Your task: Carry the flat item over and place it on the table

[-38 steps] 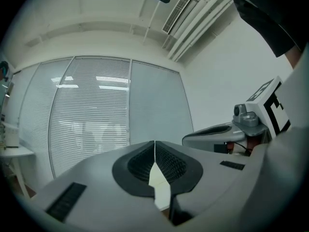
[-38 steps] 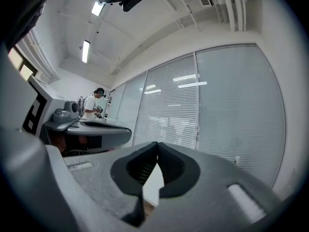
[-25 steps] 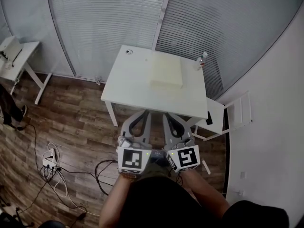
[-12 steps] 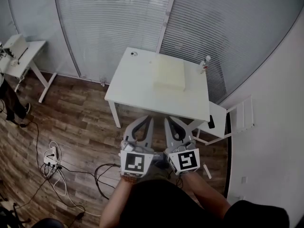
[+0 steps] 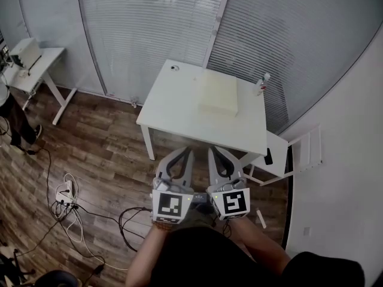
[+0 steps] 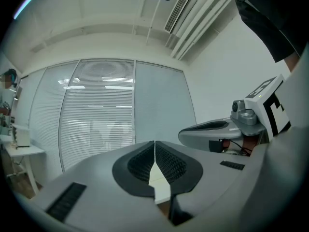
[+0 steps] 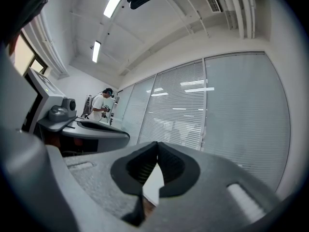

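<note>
A pale cream flat pad (image 5: 219, 94) lies on the far right part of the white table (image 5: 173, 115) ahead of me. Both grippers are held side by side close to my body, short of the table's near edge and above the wood floor. The left gripper (image 5: 182, 152) is shut with nothing between its jaws, its tips meeting in the left gripper view (image 6: 154, 149). The right gripper (image 5: 214, 152) is shut and holds nothing either (image 7: 156, 151). Neither touches the pad or the table.
A small bottle (image 5: 261, 84) stands at the table's far right corner and a small dark object (image 5: 174, 68) at its far left. A white chair (image 5: 287, 157) stands to the table's right. Cables and a power strip (image 5: 63, 193) lie on the floor at left, near a second table (image 5: 30, 64).
The head view has shifted, so the table and pad sit a little further right and lower. Both grippers keep the same shut pose by my body.
</note>
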